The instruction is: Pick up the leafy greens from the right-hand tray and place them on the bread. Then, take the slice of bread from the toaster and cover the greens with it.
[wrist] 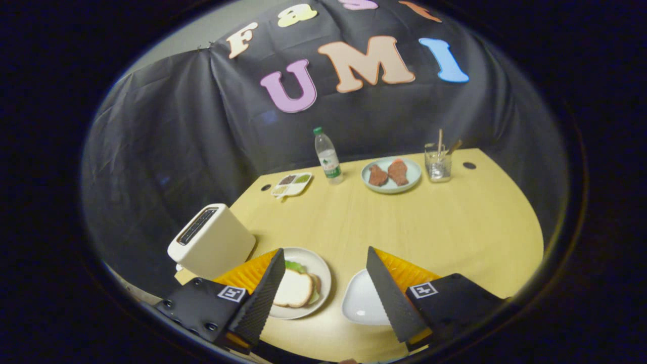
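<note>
Tool: the tool (323,273) hangs above the near edge of the bench (404,222), its two fingers spread wide apart with nothing between them.
Round plate: a white round plate (323,273) lies just ahead of the left finger; on it a slice of bread (293,289) lies on top, leafy greens (295,266) poke out from under its far edge, and a lower slice shows at its right side.
Right-hand tray: a white dish (361,303) beside the right finger, with no food visible in it.
Toaster: a white toaster (211,241) stands left of the round plate, slots up; I cannot tell whether bread is inside.
Far plate: a pale green plate (414,174) holds two brown pieces of food.
Glass: a clear glass (437,163) right of that plate holds sticks.
Bottle: a water bottle (327,156) stands upright.
Small tray: a divided tray (293,184) left of the bottle holds small portions in several colours.
</note>
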